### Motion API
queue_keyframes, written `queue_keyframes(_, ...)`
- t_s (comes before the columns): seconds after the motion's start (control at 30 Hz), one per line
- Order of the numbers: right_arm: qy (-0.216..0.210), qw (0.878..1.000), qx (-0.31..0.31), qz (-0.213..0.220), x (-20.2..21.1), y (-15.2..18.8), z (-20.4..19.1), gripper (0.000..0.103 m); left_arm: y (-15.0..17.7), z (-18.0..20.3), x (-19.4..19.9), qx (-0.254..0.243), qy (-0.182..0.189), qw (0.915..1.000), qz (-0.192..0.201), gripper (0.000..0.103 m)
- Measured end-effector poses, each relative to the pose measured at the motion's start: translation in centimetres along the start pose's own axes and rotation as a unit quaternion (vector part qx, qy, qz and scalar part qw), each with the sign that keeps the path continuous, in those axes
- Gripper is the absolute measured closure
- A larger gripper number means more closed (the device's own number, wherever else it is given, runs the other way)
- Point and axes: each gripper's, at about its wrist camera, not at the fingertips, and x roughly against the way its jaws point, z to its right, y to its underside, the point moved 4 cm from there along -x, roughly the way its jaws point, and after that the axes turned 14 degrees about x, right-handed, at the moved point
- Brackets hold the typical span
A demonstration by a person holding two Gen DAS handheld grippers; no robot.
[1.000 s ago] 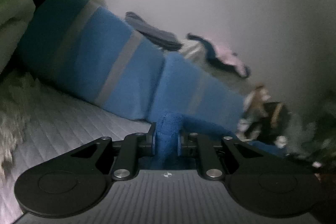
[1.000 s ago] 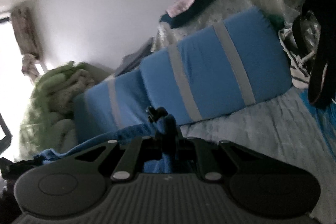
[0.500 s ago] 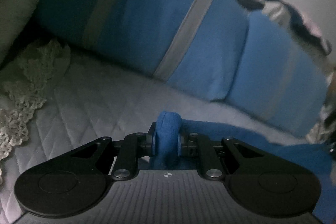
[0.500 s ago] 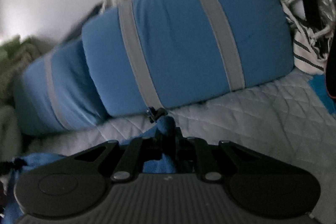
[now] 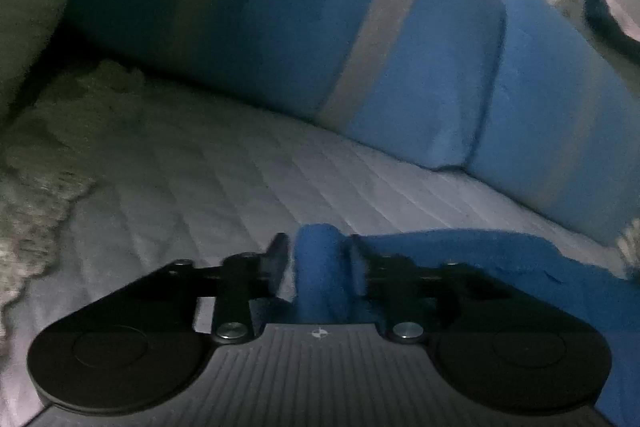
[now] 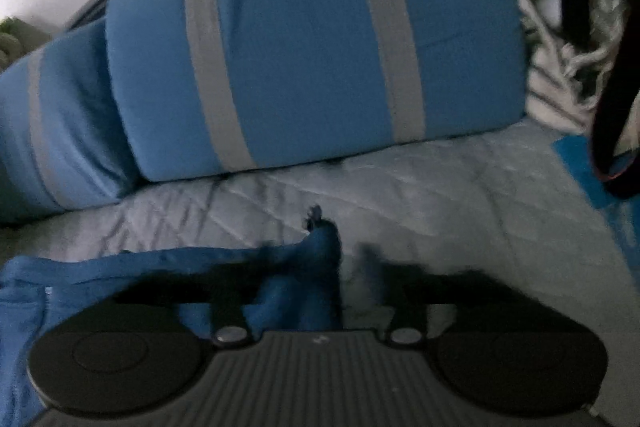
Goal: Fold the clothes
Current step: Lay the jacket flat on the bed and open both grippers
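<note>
Both jaws stand parted on my left gripper and right gripper (blurred), loose around the blue fleece garment lying on the near grey quilted bedspread; blue grey-striped pillows lean beyond.

right gripper fingers motion-blurred, grip unclear, blue garment cut off at left edge

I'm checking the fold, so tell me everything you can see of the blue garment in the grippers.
The blue garment looks like soft, fuzzy knit. It lies low on the quilted grey bedspread. A bunched fold stands between the left gripper fingers, which look parted. In the right view its edge peaks at the right gripper, blurred, also parted. What kind of garment is unclear.
</note>
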Motion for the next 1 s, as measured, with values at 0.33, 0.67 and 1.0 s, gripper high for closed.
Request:
queue_keyframes(0.33, -0.019, 0.995, 0.095, 0.038, 4.9, 0.2, -8.1, 0.000, 1.0, 5.2, 7.3, -0.005, 0.012, 0.9976, 0.068, 0.024)
queue_keyframes(0.67, -0.031, 0.983, 0.169, -0.062, 1.3, 3.6, -16.6, 0.000, 9.4, 9.8, 4.9, -0.058, 0.022, 0.9973, -0.040, 0.020)
queue_keyframes(1.0, 0.028, 0.990, 0.133, -0.033, 0.3, 6.3, -17.2, 0.000, 12.1, 9.3, 3.1, -0.092, 0.004, 0.9954, -0.027, 0.018)
